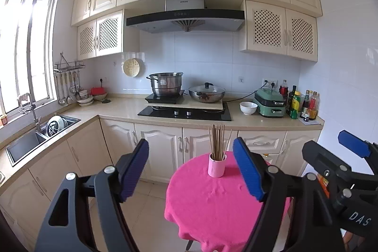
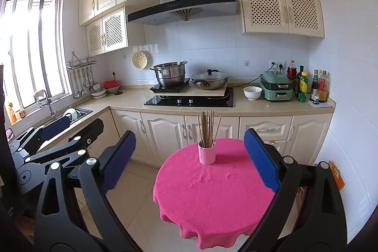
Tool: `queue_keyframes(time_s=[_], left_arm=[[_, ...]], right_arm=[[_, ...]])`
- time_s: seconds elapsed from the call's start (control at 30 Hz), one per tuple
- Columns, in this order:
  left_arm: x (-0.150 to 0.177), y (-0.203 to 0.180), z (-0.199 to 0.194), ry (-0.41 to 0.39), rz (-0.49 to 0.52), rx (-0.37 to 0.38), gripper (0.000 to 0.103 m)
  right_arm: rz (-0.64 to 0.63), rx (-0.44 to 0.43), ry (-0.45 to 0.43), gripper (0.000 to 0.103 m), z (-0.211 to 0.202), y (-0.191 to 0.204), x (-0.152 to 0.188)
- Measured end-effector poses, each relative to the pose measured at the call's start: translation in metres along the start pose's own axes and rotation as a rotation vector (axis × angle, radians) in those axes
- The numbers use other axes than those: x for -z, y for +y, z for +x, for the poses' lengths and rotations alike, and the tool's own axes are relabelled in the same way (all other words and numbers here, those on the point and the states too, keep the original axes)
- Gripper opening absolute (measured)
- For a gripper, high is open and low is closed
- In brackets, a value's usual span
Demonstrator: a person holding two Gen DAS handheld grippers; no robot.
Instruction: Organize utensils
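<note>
A pink cup (image 1: 216, 167) stands upright near the far edge of a round table under a pink cloth (image 1: 212, 207). Several brown chopsticks (image 1: 217, 142) stand in the cup. The same cup (image 2: 207, 155) and chopsticks (image 2: 208, 129) show in the right wrist view on the cloth (image 2: 212, 190). My left gripper (image 1: 191, 169) is open and empty, held above the table's near side, short of the cup. My right gripper (image 2: 189, 157) is open and empty, beside the left one. Each gripper shows at the edge of the other's view.
Behind the table runs a kitchen counter (image 1: 122, 110) with a hob (image 1: 186, 113), a steel pot (image 1: 166, 84), a lidded wok (image 1: 206, 92), a white bowl (image 1: 248, 108), a green appliance (image 1: 270, 102) and bottles (image 1: 304, 104). A sink (image 1: 30, 141) is at left. Ladles hang on a wall rack (image 1: 68, 84).
</note>
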State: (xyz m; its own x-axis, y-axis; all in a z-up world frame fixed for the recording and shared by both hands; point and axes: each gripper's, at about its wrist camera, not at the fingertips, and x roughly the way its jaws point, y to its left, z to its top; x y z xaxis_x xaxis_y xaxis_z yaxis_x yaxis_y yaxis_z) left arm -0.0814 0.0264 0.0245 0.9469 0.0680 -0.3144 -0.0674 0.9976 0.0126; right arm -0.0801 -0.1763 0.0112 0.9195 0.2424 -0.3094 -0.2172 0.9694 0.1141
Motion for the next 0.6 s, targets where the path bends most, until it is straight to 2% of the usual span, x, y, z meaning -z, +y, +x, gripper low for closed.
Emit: queue_keyframes(time_s=[0.6], left_arm=[[-0.0016,0.0048,-0.003,0.0,0.002,-0.002,0.074]], right_arm=[[0.006,0.003,0.007,0.092,-0.0034,-0.001,0.0019]])
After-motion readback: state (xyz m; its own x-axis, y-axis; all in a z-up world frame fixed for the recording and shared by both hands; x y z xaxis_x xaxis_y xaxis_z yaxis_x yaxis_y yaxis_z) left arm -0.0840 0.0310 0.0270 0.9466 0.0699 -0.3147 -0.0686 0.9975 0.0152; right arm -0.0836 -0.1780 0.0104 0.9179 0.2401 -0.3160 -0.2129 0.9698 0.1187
